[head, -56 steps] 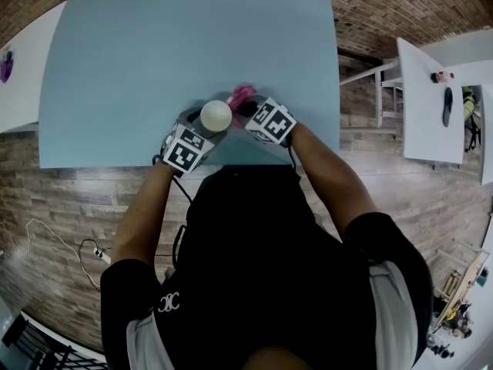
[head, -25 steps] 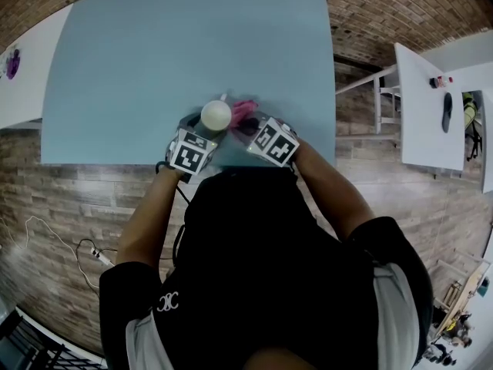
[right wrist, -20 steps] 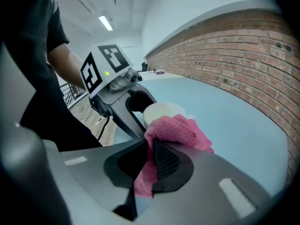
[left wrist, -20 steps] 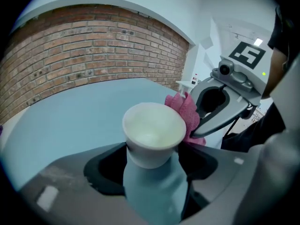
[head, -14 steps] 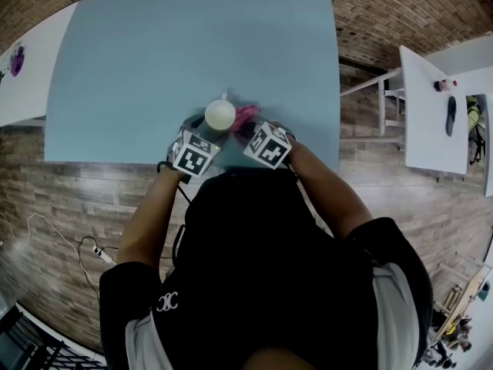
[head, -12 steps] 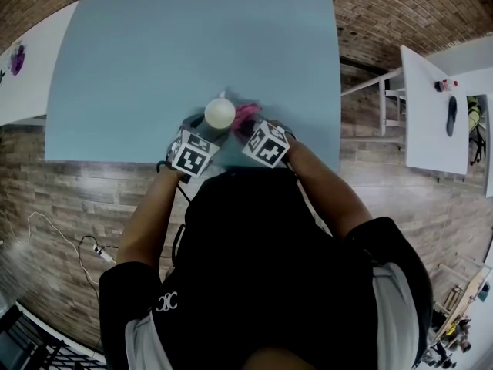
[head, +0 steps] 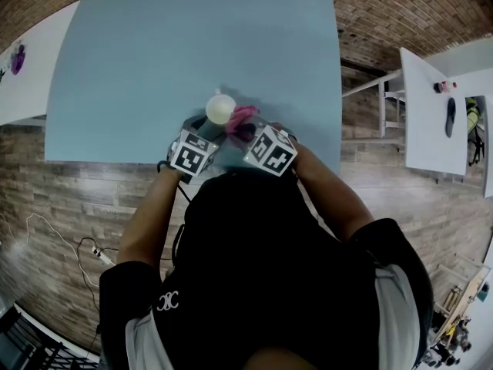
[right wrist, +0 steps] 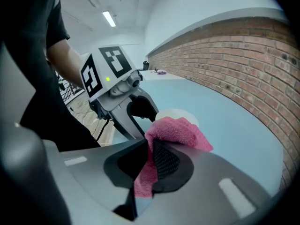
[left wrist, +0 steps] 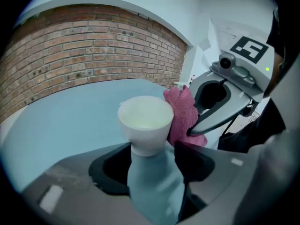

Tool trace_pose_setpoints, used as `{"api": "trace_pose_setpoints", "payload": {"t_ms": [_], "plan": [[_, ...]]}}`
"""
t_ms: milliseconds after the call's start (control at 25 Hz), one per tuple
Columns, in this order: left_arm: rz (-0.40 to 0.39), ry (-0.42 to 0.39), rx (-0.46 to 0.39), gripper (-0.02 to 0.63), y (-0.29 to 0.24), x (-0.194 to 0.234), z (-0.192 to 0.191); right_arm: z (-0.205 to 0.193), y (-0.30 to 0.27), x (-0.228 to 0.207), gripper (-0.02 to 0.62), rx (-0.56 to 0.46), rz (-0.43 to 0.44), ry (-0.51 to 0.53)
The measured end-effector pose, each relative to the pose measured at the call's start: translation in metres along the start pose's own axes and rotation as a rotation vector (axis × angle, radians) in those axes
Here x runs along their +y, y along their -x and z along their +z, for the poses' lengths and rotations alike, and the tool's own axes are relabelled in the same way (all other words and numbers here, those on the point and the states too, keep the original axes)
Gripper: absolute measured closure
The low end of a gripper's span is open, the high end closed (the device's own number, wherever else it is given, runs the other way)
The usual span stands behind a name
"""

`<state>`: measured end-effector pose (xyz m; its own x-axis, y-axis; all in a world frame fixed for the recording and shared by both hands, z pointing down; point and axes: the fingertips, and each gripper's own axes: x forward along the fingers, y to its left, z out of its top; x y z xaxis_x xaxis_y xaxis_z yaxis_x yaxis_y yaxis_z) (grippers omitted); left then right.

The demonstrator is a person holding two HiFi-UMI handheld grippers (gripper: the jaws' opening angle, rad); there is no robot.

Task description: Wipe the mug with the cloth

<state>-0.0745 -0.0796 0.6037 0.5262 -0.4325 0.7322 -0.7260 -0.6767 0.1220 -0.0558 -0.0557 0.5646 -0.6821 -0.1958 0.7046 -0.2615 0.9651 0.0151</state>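
A white mug (head: 219, 108) stands upright on the blue table (head: 192, 45), near its front edge. In the left gripper view the mug (left wrist: 145, 121) has its narrow foot at the tips of my left gripper (left wrist: 152, 149). These jaws have just been closing, and a gap still shows on the foot's right side. My right gripper (right wrist: 151, 156) is shut on a pink cloth (right wrist: 176, 130). The cloth (left wrist: 183, 116) lies against the mug's right side. In the head view the left gripper (head: 208, 125) and the right gripper (head: 248, 128) flank the mug from the near side.
The table's front edge runs just under both grippers, with brick-patterned floor below it. White tables (head: 431, 106) stand to the right, and a cable (head: 85, 249) lies on the floor at the left. Most of the blue tabletop stretches beyond the mug.
The mug now sits slightly farther from the left gripper's cube. The right gripper and cloth have shifted a little to the right and toward me. The left hand has stayed put.
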Motion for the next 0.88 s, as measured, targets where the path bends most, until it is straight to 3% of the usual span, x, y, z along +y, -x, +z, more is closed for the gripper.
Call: {"api": "trace_pose_setpoints", "payload": {"t_ms": [160,440,560,640,680,880], "plan": [[-0.034,-0.062,0.027,0.41,-0.006,-0.012,-0.003,-0.008,-0.012,-0.003,0.56,0.032,0.001,-0.024],[-0.078,-0.093,0.051,0.411,-0.011,-0.027,-0.019,-0.032,-0.035,-0.008,0.56,0.098,0.001,-0.105],[-0.082,-0.046,0.056,0.434,-0.007,-0.025,-0.024,-0.036,-0.039,-0.013,0.56,0.094,0.011,-0.179],[-0.071,-0.004,0.038,0.572,-0.003,-0.019,-0.026,-0.036,-0.036,-0.014,0.56,0.079,0.012,-0.204],[-0.062,0.017,0.024,0.604,-0.001,-0.015,-0.028,-0.035,-0.033,-0.015,0.56,0.068,0.008,-0.21],[-0.055,0.152,-0.098,0.606,0.018,-0.005,-0.034,-0.031,0.001,-0.023,0.558,-0.024,-0.036,-0.299]]}}
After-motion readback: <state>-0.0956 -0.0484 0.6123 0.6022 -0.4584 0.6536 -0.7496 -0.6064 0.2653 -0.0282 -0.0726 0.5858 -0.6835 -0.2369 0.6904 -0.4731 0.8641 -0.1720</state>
